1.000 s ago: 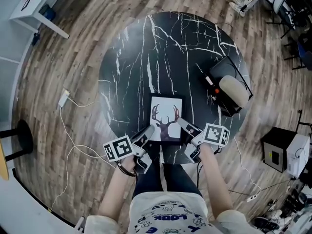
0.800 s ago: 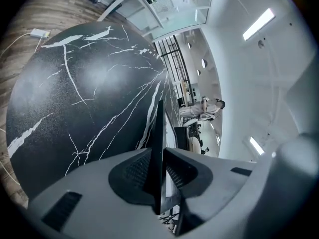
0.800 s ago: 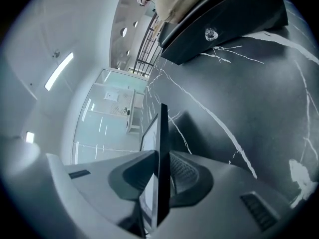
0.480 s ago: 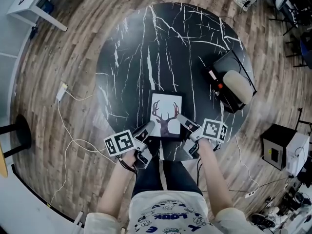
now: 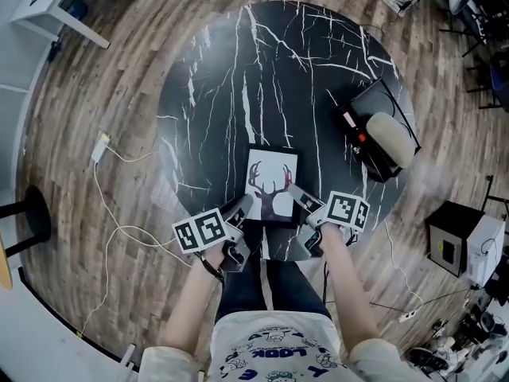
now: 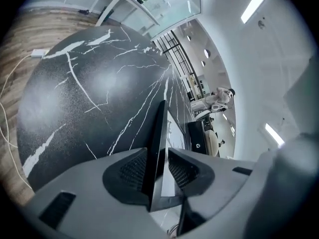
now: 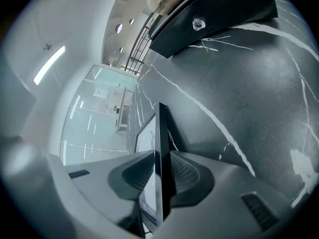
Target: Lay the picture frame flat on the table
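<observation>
black marbled tabletop [image 5: 238,78], head view: picture frame [image 5: 271,183] near its front edge, left tool [image 5: 238,208] and right tool [image 5: 298,193] at its lower corners. left gripper view: jaws opening, one pad off the frame's edge. right gripper view: jaws opening, both pads touching the frame.

place: lab-like office | cues: glass partitions [image 7: 92,121], strip lights [image 6: 252,4], floor cables [image 5: 119,233], equipment box [image 5: 457,249]
</observation>
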Demonstrator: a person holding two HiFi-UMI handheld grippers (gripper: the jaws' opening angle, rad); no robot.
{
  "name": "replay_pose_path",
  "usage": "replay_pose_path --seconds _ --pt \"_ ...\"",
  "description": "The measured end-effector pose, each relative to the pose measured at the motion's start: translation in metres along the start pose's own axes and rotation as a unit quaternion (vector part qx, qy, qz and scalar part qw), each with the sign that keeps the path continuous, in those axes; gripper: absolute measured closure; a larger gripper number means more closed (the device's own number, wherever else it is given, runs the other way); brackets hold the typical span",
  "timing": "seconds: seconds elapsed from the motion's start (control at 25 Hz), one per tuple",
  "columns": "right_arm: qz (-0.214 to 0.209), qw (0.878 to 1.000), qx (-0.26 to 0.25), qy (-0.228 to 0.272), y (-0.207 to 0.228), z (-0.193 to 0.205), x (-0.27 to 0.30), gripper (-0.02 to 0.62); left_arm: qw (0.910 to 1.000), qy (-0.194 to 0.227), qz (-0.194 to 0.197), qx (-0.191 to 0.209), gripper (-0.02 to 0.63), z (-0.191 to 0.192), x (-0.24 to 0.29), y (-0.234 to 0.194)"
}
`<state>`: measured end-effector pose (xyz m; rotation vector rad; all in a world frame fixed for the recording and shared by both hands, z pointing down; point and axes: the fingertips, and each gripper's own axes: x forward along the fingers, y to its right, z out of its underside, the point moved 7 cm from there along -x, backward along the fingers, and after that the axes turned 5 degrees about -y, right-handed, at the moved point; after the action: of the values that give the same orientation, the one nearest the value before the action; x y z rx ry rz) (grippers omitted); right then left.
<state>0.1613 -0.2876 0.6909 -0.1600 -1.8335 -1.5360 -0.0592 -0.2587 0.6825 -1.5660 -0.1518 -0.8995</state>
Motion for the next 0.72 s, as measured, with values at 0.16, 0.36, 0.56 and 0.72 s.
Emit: replay_pose_path --seconds 0.16,0.36,0.56,0.72 --pt "0.029 0.999 -0.027 0.010 0.000 -0.004 -0.001 0.490 0.9983 -0.009 -0.033 0.048 0.463 -0.003 -0.003 0.002" --pt "0.083 0.993 -0.083 0.004 -0.005 -0.006 0.002 0.471 0.9988 0.000 -0.033 0.036 0.462 -0.009 -0.006 -0.002" --pt "0.168 0.973 -0.160 0.002 -0.009 -0.006 0.000 0.444 0.9984 0.011 -0.035 0.044 0.462 -0.011 -0.012 0.002" --pt "0.230 0.942 -0.244 0.012 -0.018 -0.007 -0.007 0.407 0.9956 0.027 -0.047 0.076 0.462 -0.016 -0.020 0.013"
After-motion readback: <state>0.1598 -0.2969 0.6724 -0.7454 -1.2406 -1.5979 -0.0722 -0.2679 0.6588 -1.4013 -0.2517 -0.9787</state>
